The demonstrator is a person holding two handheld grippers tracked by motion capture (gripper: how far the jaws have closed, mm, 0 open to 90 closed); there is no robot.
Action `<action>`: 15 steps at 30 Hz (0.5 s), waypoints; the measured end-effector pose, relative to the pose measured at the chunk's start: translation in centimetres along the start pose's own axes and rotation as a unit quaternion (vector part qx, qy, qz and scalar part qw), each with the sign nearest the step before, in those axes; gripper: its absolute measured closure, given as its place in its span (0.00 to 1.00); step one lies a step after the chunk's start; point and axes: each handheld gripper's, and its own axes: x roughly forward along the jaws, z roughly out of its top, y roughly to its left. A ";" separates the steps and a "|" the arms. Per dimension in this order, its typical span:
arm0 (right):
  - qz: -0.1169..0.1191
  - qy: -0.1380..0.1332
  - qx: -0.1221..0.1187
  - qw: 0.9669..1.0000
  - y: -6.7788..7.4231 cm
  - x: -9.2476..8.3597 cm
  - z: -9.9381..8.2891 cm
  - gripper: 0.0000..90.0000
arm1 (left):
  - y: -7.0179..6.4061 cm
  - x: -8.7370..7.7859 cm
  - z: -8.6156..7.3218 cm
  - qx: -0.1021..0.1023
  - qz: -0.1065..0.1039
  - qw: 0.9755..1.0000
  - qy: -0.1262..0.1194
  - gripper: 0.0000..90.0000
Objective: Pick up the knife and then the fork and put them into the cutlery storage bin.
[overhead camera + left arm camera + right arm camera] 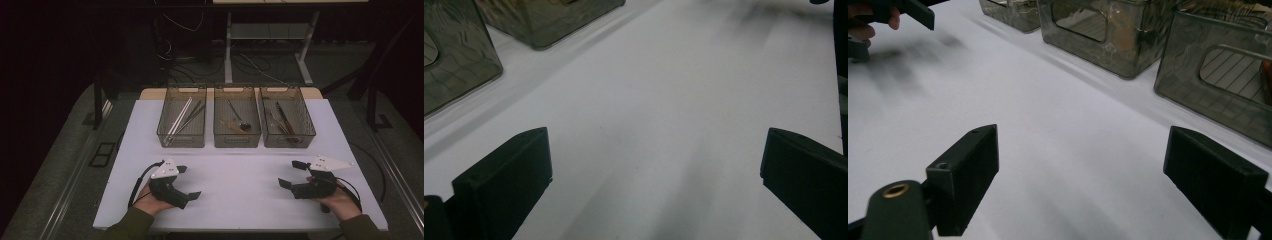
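Observation:
Both grippers rest low over the white table point(240, 175), jaws facing each other across its near half. My left gripper point(188, 182) is open, its jaws wide apart with bare table between them point(656, 165). My right gripper point(292, 173) is open too, nothing between its jaws point(1083, 170). Three smoky clear bins stand in a row at the far side: the left bin point(181, 123) holds long pale and dark sticks, the middle bin point(236, 124) a few small utensils, the right bin point(287, 125) dark and reddish utensils.
The bins' walls show in the right gripper view point(1098, 30) and in the left gripper view point(459, 55). The person's other hand and its gripper point(878, 20) appear far off. Beyond the table are a desk frame point(265, 45) and floor cables.

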 end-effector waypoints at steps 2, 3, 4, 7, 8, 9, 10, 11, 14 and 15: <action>-0.001 0.001 -0.002 1.000 0.1 -0.2 -0.4 0.16 | 0.0 0.0 0.0 0.000 0.000 1.000 0.000 0.00; 0.001 0.003 -0.003 1.000 0.2 -0.2 -0.6 0.16 | 0.0 0.0 0.0 0.001 0.000 1.000 0.000 0.00; 0.003 0.004 0.003 1.000 0.3 -0.3 -0.7 0.16 | 0.0 0.0 0.0 0.000 0.000 1.000 0.000 0.00; 0.003 0.015 -0.002 1.000 0.4 -0.3 -1.3 0.16 | 0.0 0.0 0.0 0.002 0.000 1.000 0.001 0.00; 0.002 0.020 -0.005 1.000 0.5 -0.3 -1.4 0.16 | 0.0 0.0 0.0 0.002 0.000 1.000 0.001 0.00; 0.002 0.021 -0.008 1.000 0.5 -0.3 -1.5 0.16 | 0.0 0.0 0.0 0.002 0.001 1.000 0.001 0.00; 0.004 0.022 -0.007 1.000 0.5 -0.3 -1.5 0.16 | 0.0 0.0 0.0 0.002 0.000 1.000 0.002 0.00; 0.002 0.022 -0.008 1.000 0.5 -0.3 -1.6 0.16 | 0.0 0.0 0.0 0.002 0.001 1.000 0.002 0.00; 0.001 0.026 -0.008 1.000 0.4 -0.3 -1.7 0.16 | 0.0 0.0 0.0 0.002 0.001 1.000 0.003 0.00; 0.002 0.027 -0.007 1.000 0.5 -0.2 -1.7 0.16 | 0.0 0.0 0.0 0.001 0.001 1.000 0.003 0.00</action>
